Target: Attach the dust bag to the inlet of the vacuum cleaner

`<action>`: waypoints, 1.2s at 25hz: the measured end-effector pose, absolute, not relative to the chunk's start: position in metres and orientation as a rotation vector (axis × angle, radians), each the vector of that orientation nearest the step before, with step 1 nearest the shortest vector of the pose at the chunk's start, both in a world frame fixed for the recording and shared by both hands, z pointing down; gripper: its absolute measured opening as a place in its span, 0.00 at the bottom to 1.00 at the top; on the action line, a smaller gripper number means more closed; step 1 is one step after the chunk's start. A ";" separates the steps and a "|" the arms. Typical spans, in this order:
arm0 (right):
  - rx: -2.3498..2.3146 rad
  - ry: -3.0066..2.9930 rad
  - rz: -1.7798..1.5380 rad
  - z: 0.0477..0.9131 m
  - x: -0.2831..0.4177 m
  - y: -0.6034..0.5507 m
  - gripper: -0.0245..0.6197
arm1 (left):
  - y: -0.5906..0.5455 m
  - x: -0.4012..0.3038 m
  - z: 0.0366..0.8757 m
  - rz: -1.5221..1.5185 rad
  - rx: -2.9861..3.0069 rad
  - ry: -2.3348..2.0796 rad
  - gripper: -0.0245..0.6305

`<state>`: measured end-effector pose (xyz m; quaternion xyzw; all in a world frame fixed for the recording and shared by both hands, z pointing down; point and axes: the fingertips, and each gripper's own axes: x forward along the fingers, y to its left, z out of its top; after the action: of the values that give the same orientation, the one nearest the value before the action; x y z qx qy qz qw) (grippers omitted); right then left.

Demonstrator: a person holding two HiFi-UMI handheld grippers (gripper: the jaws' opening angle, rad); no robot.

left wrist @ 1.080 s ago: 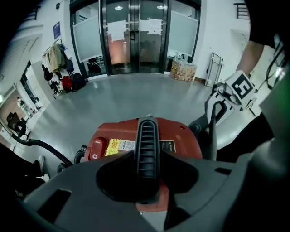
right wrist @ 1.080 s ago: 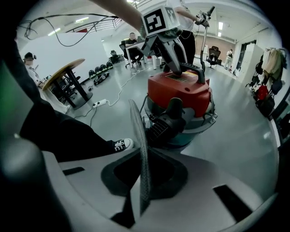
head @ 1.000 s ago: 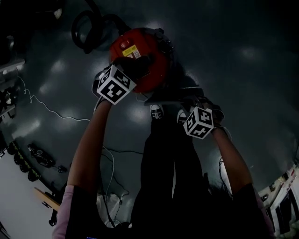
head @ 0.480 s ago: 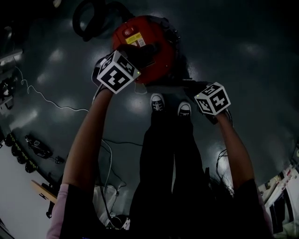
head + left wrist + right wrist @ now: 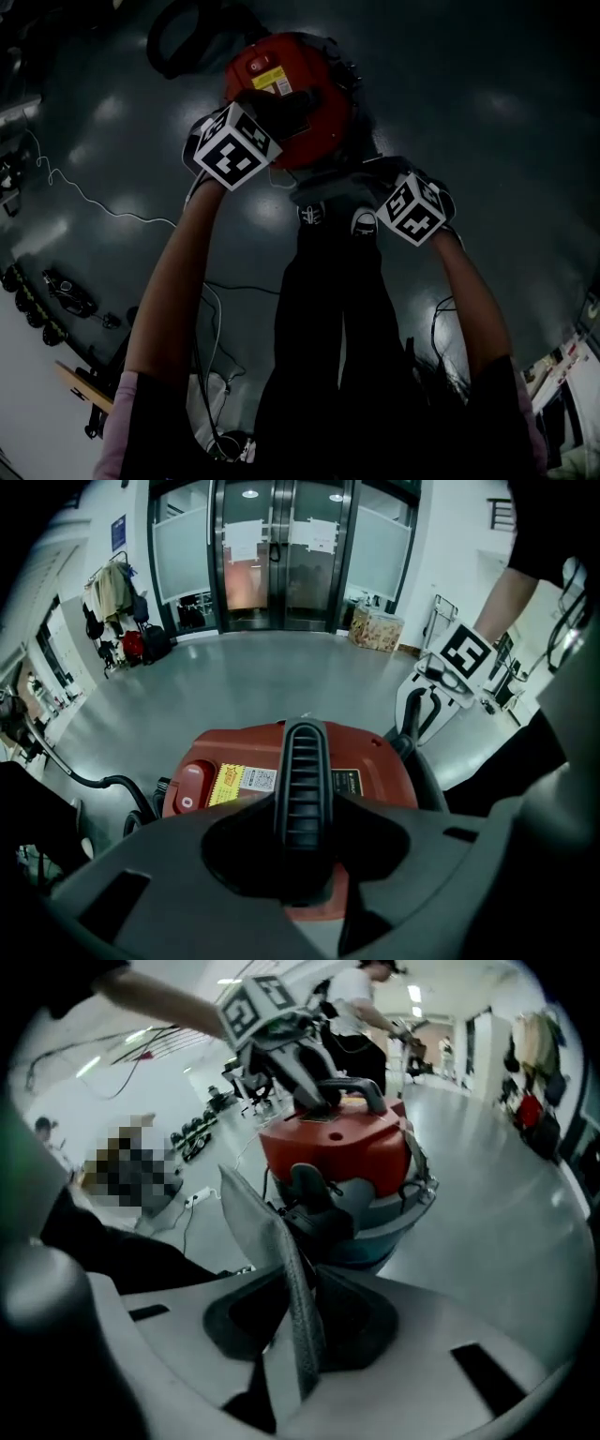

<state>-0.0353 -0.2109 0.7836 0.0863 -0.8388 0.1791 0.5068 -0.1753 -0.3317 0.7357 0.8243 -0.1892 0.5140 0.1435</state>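
While the left hand-held gripper (image 5: 306, 806) clamps the black handle (image 5: 304, 747) atop the red vacuum cleaner (image 5: 305, 127), the right hand-held gripper (image 5: 298, 1290) has just been opening its jaws. They are now slack around the grey dust bag (image 5: 270, 1232), which stands between them at the cleaner's near side.

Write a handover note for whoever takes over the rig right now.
Left gripper: shut on the handle of the vacuum, holding it steady.
Right gripper: jaws have just been opening; the bag stands between them by its flat edge, not pinched.
Things: vacuum on the floor, bag close against its lower body.
Done: bag is at the vacuum.
Left: the frames do not show the bag seated on the inlet; check, and press it on if needed.
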 end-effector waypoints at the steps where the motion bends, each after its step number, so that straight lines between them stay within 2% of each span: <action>1: 0.184 -2.042 0.344 0.784 -0.036 -0.210 0.17 | -0.332 -0.177 0.737 1.481 2.376 -0.544 0.25; 6: 0.194 -2.049 -0.016 0.778 -0.027 -0.205 0.17 | -0.333 -0.174 0.736 1.463 2.379 -0.534 0.24; 11: 0.252 -2.041 -0.164 0.786 -0.033 -0.207 0.19 | -0.333 -0.178 0.738 1.445 2.390 -0.537 0.24; 18: 0.090 -2.034 0.118 0.785 -0.032 -0.207 0.19 | -0.334 -0.177 0.738 1.428 2.394 -0.540 0.25; 22: 0.147 -1.976 0.243 0.787 -0.030 -0.211 0.17 | -0.334 -0.177 0.741 1.420 2.394 -0.534 0.25; 28: 0.467 -1.946 0.866 0.790 -0.025 -0.213 0.17 | -0.332 -0.175 0.732 1.406 2.413 -0.547 0.25; 30: 0.412 -1.955 0.673 0.786 -0.026 -0.212 0.17 | -0.330 -0.174 0.729 1.402 2.415 -0.547 0.25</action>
<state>-0.0257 -0.2115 0.7862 0.1700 -0.8064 0.2776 0.4938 -0.1740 -0.3302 0.7294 0.8395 -0.1901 0.4872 0.1474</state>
